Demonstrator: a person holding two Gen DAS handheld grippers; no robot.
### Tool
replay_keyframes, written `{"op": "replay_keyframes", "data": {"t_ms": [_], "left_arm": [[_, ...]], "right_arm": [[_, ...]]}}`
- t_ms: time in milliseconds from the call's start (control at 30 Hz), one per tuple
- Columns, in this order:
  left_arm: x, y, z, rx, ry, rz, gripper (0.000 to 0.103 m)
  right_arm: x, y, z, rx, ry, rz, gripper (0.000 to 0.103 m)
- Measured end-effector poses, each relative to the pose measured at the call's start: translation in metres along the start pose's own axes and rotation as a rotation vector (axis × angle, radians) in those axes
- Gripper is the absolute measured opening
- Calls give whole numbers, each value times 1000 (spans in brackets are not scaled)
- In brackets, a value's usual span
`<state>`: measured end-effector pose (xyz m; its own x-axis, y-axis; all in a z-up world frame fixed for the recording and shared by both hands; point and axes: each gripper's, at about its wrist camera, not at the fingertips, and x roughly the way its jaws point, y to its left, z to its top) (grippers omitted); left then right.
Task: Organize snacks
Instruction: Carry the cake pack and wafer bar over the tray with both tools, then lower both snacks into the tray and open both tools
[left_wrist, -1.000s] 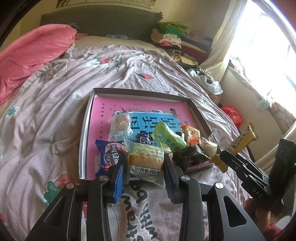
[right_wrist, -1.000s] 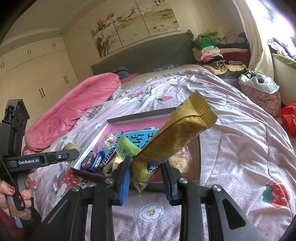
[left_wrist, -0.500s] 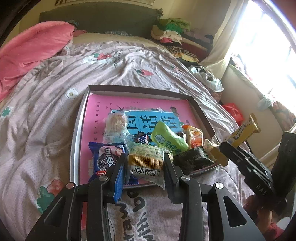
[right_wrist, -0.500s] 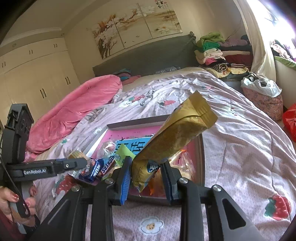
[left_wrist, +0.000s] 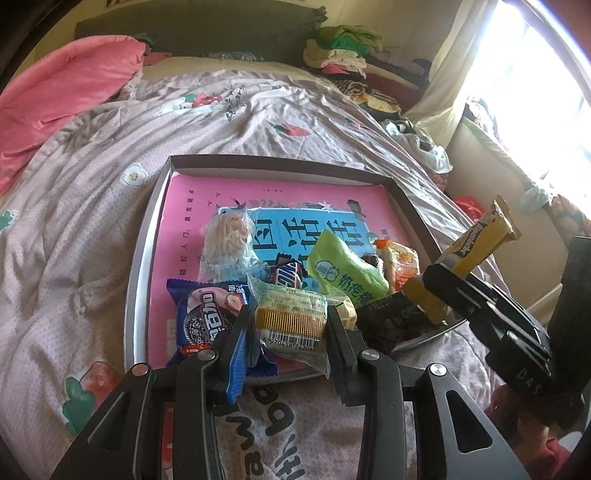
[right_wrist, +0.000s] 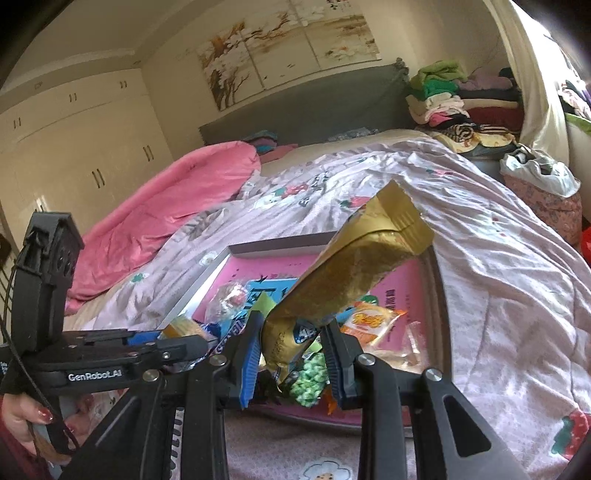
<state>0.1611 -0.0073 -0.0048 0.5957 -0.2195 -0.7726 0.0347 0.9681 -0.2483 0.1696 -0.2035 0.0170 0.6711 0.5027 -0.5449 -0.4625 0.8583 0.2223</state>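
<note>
Two tools are loaded at once: the left tool (left_wrist: 290, 328) is clamped on a clear-wrapped wafer cake (left_wrist: 291, 314), and the right tool (right_wrist: 290, 345) is clamped on the lower end of a gold snack bar (right_wrist: 351, 280), which sticks up and away at a slant. Compared with a second ago both have moved forward, so each packet now hangs over the near edge of the shallow tray (left_wrist: 147, 236) instead of short of it; I judge this to be the carry-in, with release next. Just beyond the wafer cake lie the blue Oreo pack (left_wrist: 208, 317), a chocolate bar (left_wrist: 286, 275), a green pouch (left_wrist: 343, 273), an orange pack (left_wrist: 400, 264) and, further in, a clear bag of puffed biscuit (left_wrist: 227, 236). All crowd the near half of the tray, while its pink far half is bare, so there is room to set both down. Past the tray stretches the quilted bed (left_wrist: 258, 122), then a pink duvet (left_wrist: 66, 85)
</note>
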Motion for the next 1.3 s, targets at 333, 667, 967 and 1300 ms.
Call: {"op": "replay_keyframes", "data": {"t_ms": [333,667,967,1300], "left_arm": [[5,-2,-3,-2,9,-5,38],[9,-3,-3,-6,9,2,39],[9,-1,-3,-13,7,1,39],[9,-1,-3,-8,5,8,39]], "right_arm": [[11,-1,-6,0,41,-14,32],[17,3,-11,-15,60,-19,33],[19,9,-15,-32,71,-5,33],[18,15,-16,-53,73,6,34]]}}
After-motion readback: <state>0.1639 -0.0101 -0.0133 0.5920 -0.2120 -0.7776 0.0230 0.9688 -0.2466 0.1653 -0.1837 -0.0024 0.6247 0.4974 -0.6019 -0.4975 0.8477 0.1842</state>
